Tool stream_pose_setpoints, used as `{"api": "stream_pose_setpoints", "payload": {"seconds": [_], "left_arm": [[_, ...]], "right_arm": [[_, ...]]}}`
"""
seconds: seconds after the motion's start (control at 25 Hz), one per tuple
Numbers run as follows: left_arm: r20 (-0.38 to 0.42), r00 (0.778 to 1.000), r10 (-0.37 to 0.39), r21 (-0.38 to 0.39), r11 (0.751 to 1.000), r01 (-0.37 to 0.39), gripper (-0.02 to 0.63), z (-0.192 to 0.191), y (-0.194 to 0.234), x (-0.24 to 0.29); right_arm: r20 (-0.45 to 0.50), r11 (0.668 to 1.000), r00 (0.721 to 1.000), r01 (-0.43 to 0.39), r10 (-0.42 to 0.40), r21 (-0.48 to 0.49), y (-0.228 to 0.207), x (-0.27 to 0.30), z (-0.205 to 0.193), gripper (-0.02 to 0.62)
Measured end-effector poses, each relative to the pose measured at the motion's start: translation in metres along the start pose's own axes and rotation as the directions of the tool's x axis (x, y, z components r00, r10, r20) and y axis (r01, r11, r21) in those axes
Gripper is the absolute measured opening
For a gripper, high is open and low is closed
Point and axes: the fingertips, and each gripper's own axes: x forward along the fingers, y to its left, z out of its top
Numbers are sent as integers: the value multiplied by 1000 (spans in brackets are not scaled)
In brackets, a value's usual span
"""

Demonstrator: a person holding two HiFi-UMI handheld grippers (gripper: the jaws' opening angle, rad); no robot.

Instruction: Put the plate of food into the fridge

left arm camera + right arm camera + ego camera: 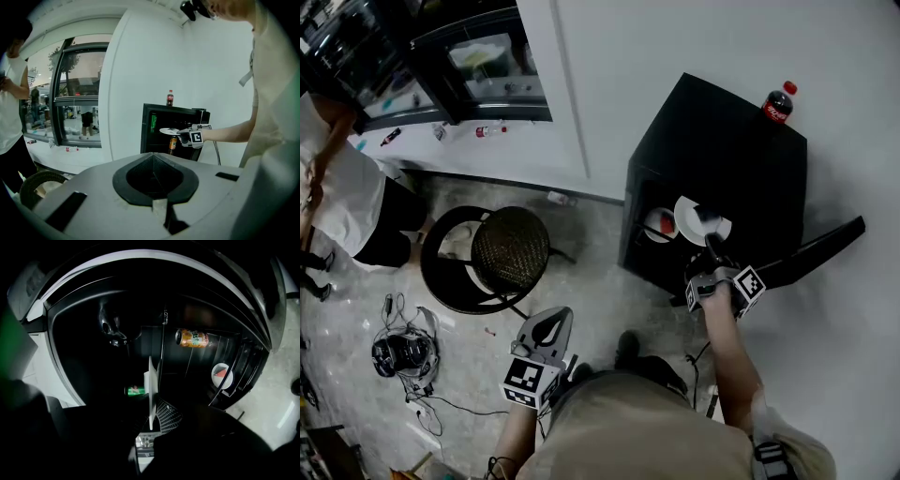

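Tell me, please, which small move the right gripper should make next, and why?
Likely ease the plate a little deeper into the fridge, kept level. The right gripper is shut on its rim, the door stands open, and the plate is only at the front opening. I cannot tell whether it rests on a shelf, so releasing seems too early.

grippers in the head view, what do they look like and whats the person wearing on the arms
The left tool is grey with a black teardrop-shaped hollow; the right tool is grey with slim black jaws. Each carries a cube of black-and-white square markers. The person wears a pale beige short-sleeved top, forearms uncovered.
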Motion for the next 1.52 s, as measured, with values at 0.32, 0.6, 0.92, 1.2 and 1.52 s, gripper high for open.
{"api": "stream_pose_setpoints", "payload": {"seconds": [0.32, 0.6, 0.92, 1.2, 1.52], "left_arm": [[1, 1000, 18, 3, 1000, -18, 8, -1, 0, -4], [6, 1000, 29, -7, 1000, -29, 8, -3, 0, -7], [31, 999, -7, 6, 1000, 7, 8, 3, -10, 2], [36, 999, 7, 8, 1000, -8, 8, -3, 4, -13], [10, 1000, 29, 13, 999, -29, 8, -6, 6, -15]], "right_arm": [[41, 1000, 999, -14, 14, 5, -2, 11, 11, 31], [56, 999, 998, -38, 37, 10, 0, 21, 17, 31], [61, 997, 995, -76, 76, -4, 6, 9, 29, 57], [-46, 979, 988, -156, 151, -134, 20, 10, 7, 176], [-183, 889, 981, -145, 70, -434, 12, 21, -10, 201]]}}
